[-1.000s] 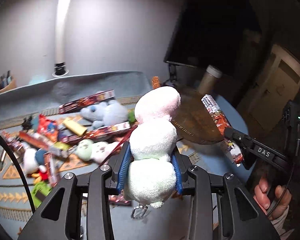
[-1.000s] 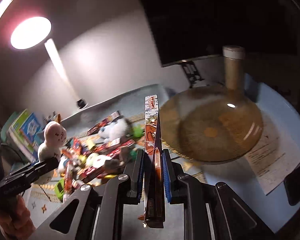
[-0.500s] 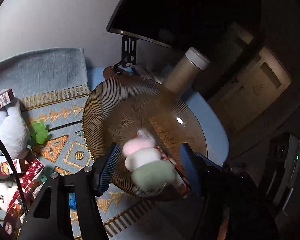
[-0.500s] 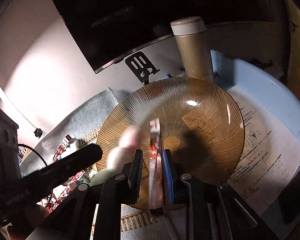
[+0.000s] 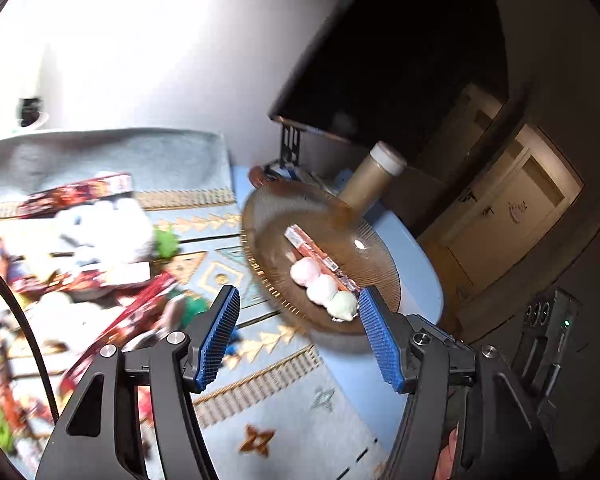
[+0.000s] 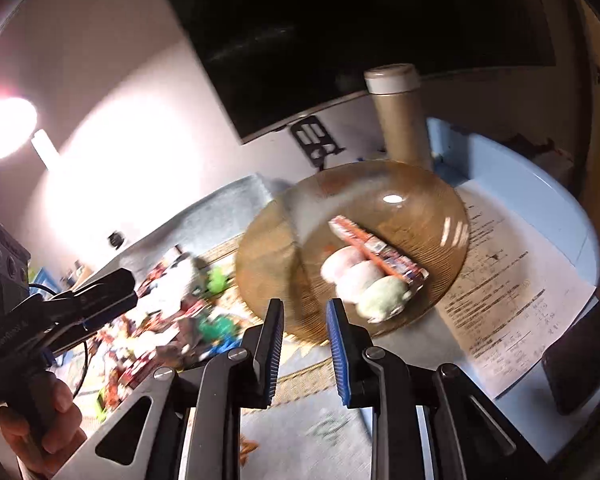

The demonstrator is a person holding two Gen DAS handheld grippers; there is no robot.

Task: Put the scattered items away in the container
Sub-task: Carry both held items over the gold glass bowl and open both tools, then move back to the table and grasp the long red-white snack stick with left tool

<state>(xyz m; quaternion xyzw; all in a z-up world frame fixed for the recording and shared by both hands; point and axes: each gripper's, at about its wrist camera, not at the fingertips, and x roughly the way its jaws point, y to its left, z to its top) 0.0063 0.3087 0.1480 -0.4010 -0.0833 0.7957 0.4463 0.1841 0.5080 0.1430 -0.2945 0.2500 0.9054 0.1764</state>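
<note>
No text is readable: the print on the paper sheet (image 6: 512, 292) and the snack box (image 6: 380, 250) is too blurred.

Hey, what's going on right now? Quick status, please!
Left hand-held gripper open, empty. Right hand-held gripper opening, nothing between its fingers. Plush and snack box lie in the amber dish. Pile left on the mat; nothing blocking.

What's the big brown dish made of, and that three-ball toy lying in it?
The brown dish looks like ribbed amber glass, perhaps plastic: see-through, with a shiny highlight. The three-ball toy looks like soft plush fabric: matte and fuzzy, in pink, white and green.
</note>
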